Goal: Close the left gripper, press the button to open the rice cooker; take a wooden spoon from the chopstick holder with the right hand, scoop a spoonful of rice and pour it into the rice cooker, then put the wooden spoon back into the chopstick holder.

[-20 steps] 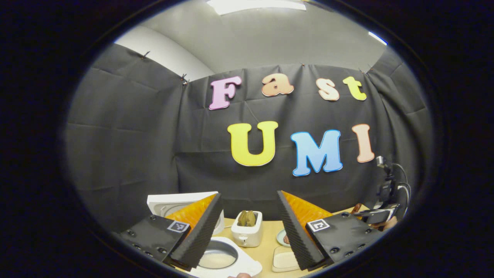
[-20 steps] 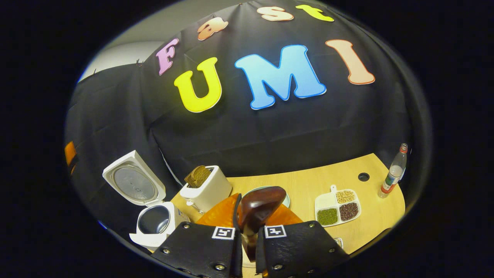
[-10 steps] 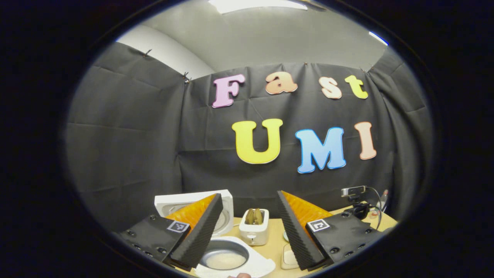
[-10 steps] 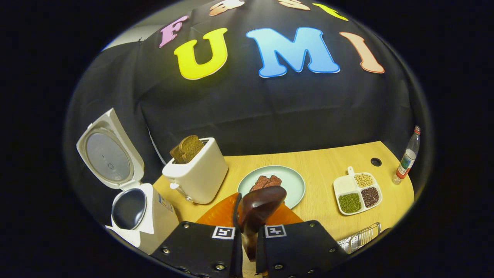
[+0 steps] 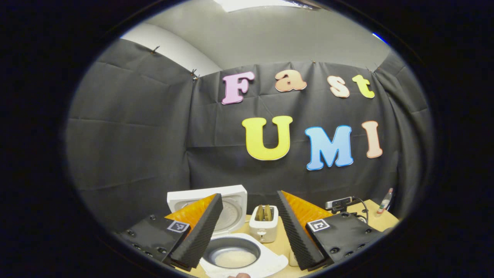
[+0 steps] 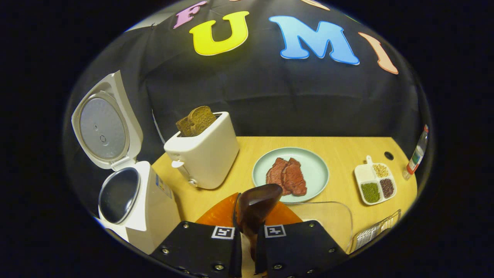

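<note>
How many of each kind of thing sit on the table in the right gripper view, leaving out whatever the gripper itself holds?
Rice cooker, lid open: 1
Toaster with bread: 1
Plate with meat: 1
Divided dish of beans: 1
Bottle: 1
Clear container, near the front edge: 1
Wire rack, partly cut off: 1
Total: 7

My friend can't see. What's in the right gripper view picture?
The right gripper holds a dark wooden spoon above a tan table. Beyond sit an open white rice cooker, a white toaster and a pale green plate of meat.
</note>
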Demonstrator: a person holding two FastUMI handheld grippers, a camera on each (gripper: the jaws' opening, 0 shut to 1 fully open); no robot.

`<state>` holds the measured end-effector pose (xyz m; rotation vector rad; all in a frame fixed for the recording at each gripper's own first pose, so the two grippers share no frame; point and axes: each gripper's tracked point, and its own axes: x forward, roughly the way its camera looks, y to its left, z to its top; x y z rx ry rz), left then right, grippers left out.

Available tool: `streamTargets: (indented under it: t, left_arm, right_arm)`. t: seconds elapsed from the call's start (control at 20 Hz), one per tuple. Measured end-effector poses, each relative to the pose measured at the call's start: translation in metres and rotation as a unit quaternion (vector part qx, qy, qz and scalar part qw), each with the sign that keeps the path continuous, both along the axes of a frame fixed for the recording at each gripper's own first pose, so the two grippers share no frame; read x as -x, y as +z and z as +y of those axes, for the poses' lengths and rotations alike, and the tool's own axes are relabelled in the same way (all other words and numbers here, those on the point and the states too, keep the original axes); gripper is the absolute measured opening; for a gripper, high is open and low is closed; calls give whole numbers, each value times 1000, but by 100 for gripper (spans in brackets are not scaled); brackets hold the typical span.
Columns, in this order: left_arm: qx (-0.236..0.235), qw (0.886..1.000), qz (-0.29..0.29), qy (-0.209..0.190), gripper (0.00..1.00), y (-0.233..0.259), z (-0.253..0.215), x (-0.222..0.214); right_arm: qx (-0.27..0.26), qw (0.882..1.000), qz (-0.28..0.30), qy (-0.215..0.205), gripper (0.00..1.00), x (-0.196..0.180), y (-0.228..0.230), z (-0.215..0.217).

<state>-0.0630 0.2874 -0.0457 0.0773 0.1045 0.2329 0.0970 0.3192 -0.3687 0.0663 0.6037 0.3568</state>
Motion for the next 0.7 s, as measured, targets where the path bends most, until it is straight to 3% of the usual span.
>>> streamTargets:
  t: [0.2, 0.4, 0.55, 0.7]
  left_arm:
    - [7, 1000, -2, 4, 97, 1, 6, 5]
    - [0, 1000, 1, 0, 93, -2, 4, 5]
    - [-3, 1000, 14, -7, 97, -13, -2, 2]
    - [-2, 1000, 11, -18, 93, -12, -14, -5]
  right_arm:
    - [-74, 995, 55, -39, 13, 5, -1, -13]
    - [-179, 973, 109, -91, 14, 2, 0, -37]
    - [-234, 959, 110, -115, 14, -3, 17, -58]
    - [-294, 942, 111, -121, 13, -6, 44, -74]
